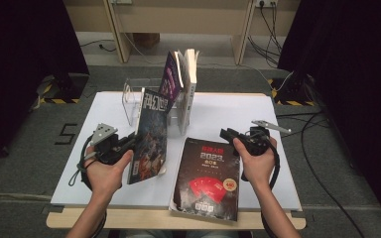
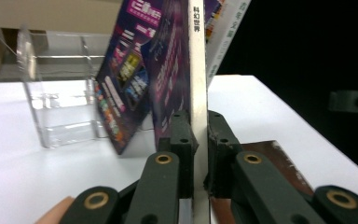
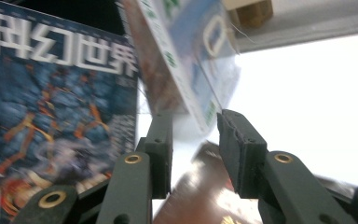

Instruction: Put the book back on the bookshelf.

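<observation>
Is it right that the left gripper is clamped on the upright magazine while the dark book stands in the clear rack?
Not quite. The left gripper does clamp the magazine, but the high view shows the dark book lying flat on the table, not in the rack.

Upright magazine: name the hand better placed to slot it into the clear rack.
Left. The left gripper is clamped on the magazine spine beside the clear rack; the right gripper is open over the flat book.

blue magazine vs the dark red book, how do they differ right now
The blue magazine stands upright on the table; the dark red book lies flat. The left gripper is clamped on the magazine's spine; the right gripper, jaws apart, only hovers beside the book. The magazine looks thinner. Both show printed covers.
</observation>
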The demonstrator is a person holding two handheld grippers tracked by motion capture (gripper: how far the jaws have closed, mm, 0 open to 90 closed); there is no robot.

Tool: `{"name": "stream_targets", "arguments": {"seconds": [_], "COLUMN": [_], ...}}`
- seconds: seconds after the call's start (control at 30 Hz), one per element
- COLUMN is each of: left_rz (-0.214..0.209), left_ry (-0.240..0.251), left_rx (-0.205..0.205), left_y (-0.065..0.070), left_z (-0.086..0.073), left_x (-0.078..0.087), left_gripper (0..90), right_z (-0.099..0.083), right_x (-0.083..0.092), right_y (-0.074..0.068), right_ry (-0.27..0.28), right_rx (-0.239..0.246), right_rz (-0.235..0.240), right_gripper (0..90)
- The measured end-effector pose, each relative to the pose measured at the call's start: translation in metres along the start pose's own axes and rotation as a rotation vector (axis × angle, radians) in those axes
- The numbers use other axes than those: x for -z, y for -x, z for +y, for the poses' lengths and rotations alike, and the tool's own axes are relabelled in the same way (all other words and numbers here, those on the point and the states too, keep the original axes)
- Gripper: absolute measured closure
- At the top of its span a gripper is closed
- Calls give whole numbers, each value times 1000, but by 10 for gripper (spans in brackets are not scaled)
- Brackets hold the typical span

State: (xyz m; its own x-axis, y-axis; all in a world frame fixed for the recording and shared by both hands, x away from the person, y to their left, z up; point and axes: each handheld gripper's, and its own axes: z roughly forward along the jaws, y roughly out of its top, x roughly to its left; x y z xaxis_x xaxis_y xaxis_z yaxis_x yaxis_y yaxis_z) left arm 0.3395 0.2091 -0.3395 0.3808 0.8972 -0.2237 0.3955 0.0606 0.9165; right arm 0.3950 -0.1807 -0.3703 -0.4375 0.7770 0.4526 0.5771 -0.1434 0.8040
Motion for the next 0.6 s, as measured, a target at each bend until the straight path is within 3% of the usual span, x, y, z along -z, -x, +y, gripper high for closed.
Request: {"name": "stream_targets", "arguments": {"seconds": [0.23,0.33,0.6], "left_rz": [29,48,88], "left_ry": [35,58,101], "left_rx": [10,-9,-26], "left_y": [-15,-19,-25], "left_z": [9,18,41], "left_x": [3,2,-15], "left_gripper": [828,828,828], "right_z": [-28,-35,-49], "right_x": [6,8,9], "right_y": [26,34,44], "right_ry": [-25,-25,-34], "right_rx": [-64,-74,-100], "right_rz": [-40,-55,-60], "right_gripper": [653,652,652]}}
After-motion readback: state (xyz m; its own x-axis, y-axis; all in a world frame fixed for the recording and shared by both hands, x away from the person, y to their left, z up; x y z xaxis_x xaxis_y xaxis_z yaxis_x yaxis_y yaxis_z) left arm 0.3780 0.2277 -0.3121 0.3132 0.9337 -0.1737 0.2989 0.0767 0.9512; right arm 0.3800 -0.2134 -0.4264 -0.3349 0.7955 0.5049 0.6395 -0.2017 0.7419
